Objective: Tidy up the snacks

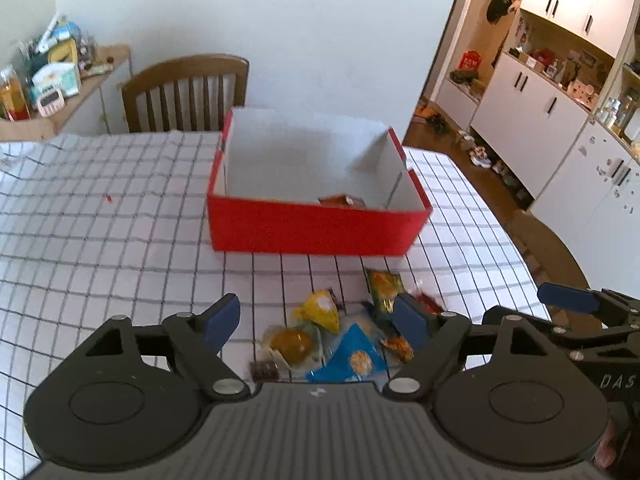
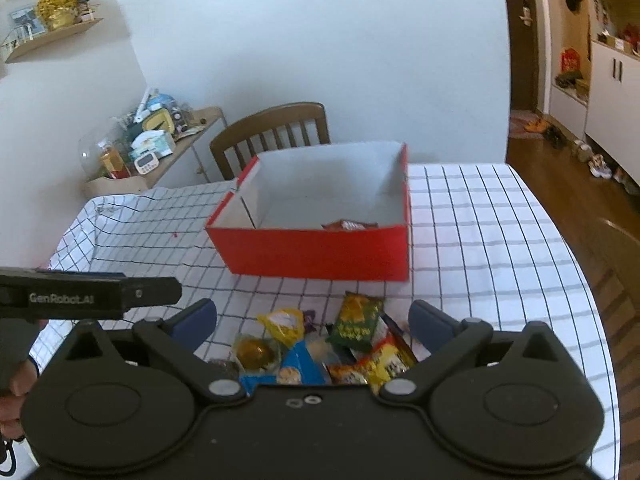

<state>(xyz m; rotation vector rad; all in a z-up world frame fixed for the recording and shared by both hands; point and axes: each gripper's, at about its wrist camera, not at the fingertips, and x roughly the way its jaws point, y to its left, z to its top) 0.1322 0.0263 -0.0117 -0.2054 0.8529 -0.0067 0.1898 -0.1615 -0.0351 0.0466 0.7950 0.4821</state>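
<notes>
Left gripper (image 1: 316, 322): low centre of the left wrist view, jaws spread wide, gripping nothing; the blue pads stand either side of the snack pile without touching it.
Right gripper (image 2: 314, 326): low centre of the right wrist view, jaws at their widest, empty, over the same pile.
Snack pile (image 1: 340, 336): loose packets on the checked tablecloth (image 1: 100, 220), just in front of the box; a blue packet (image 1: 348, 356) nearest, a yellow one (image 1: 320, 308) and a green one (image 2: 356, 320) behind.
Red box (image 1: 316, 228): centre frame, open-topped, one brown packet (image 2: 350, 225) inside by the near wall.
Chair (image 1: 188, 92): beyond the table, upper left.
</notes>
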